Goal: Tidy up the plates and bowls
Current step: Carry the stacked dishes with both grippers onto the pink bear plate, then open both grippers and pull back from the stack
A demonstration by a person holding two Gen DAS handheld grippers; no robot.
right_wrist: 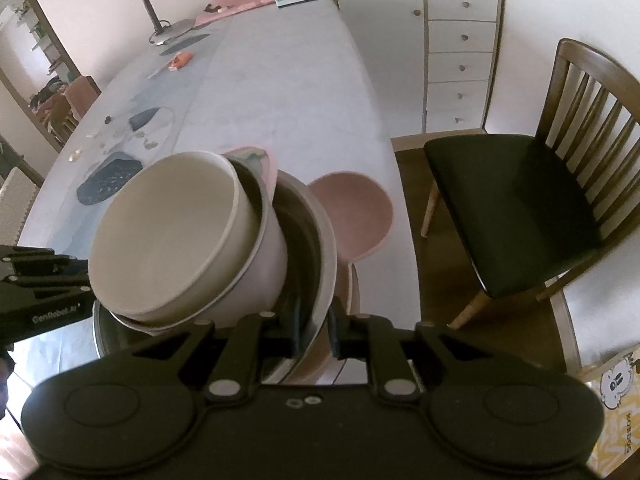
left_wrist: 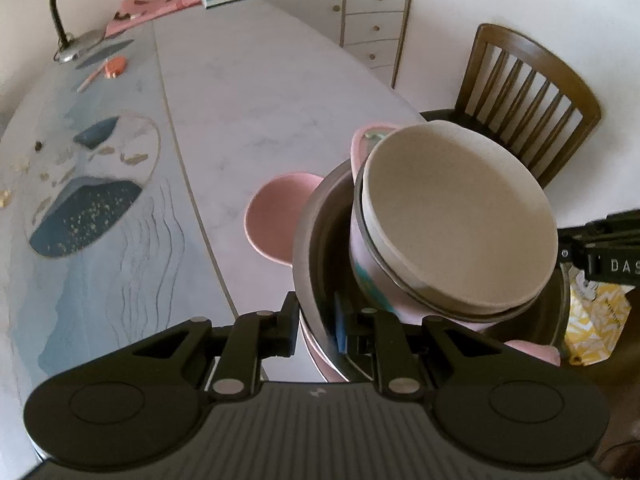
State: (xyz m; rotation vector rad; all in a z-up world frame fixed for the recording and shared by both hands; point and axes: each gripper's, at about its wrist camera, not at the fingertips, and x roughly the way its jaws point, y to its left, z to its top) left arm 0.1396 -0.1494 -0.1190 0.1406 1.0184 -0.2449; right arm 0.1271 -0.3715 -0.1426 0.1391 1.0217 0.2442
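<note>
Gripping the rim of a steel bowl (left_wrist: 316, 240) from opposite sides, both claws had it pinched: the left gripper (left_wrist: 320, 326) clenched on the near-left rim, the right gripper (right_wrist: 314, 334) on the rim's right edge, though how firmly its pads pressed was hard to judge. Inside leaned a tilted stack, a cream bowl (left_wrist: 460, 216) nested in a steel-rimmed pink bowl (left_wrist: 360, 256), tipped well off level. A pink plate (left_wrist: 276, 216) lay on the table (left_wrist: 260, 100) just beside and partly under the steel bowl, with a chair (right_wrist: 520, 208) close to the table's edge. The likeliest trouble was the leaning stack sliding or toppling out if the bowl were lifted unevenly. A thin rim pinch could also slip, dropping everything onto the plate.
</note>
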